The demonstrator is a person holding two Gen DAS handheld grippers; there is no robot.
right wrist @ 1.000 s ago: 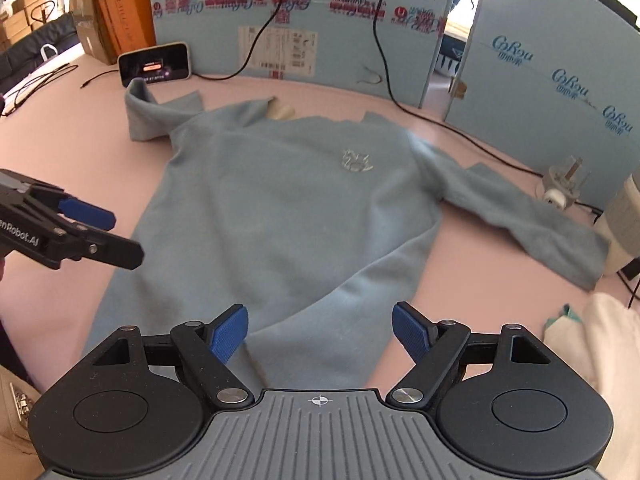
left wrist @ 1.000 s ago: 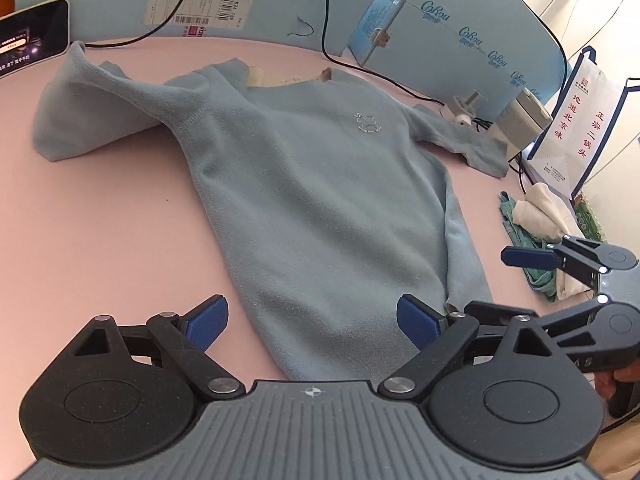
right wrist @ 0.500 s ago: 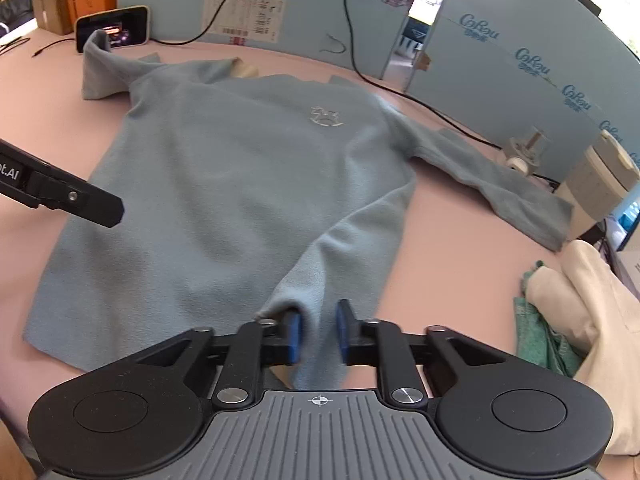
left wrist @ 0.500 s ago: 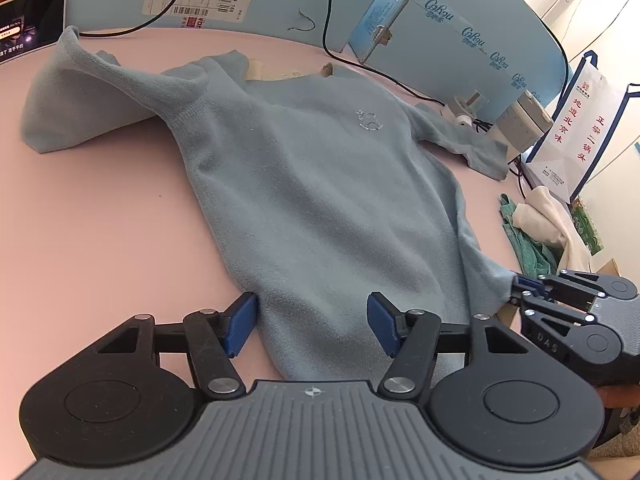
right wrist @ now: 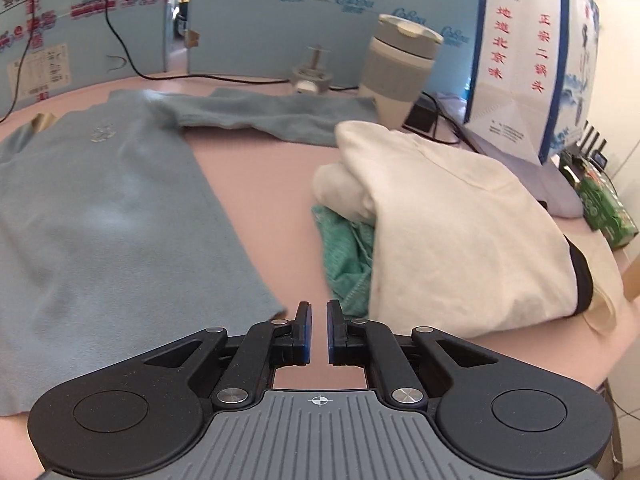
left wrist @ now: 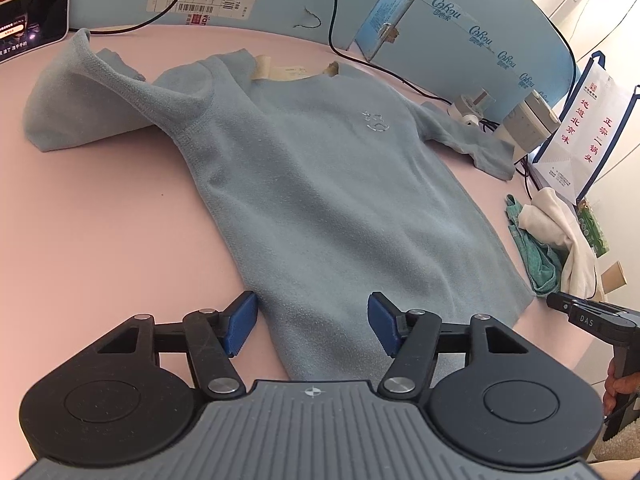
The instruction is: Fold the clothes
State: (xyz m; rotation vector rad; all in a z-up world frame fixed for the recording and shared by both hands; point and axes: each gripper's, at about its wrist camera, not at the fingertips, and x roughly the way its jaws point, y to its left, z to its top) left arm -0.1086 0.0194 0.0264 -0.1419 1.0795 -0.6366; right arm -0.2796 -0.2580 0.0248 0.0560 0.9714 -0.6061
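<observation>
A blue top is spread face up on the pink table, neckline toward the blue boards at the back and hem toward the cameras. One sleeve is bunched up near a phone at the far left; the other sleeve is laid out toward a grey cup and a white printed bag.

The left gripper is held over the hem's left corner. Its jaws are partly spread, with the left blue pad at the cloth's side edge and the right pad over the cloth. The hem is seen between them, but whether the pads press on the cloth cannot be told.

The right gripper is seen just off the hem's right corner, over bare table. Its jaws are nearly pressed together and are opening slightly; a narrow gap is seen between the pads, and nothing is held in it. The corner of the top is seen just to the left of its fingers, apart from them.

To the right of the top, a cream garment is piled over a green one, close to the right gripper. In the left view, the right gripper is seen at the right edge, with part of a hand on its handle.
</observation>
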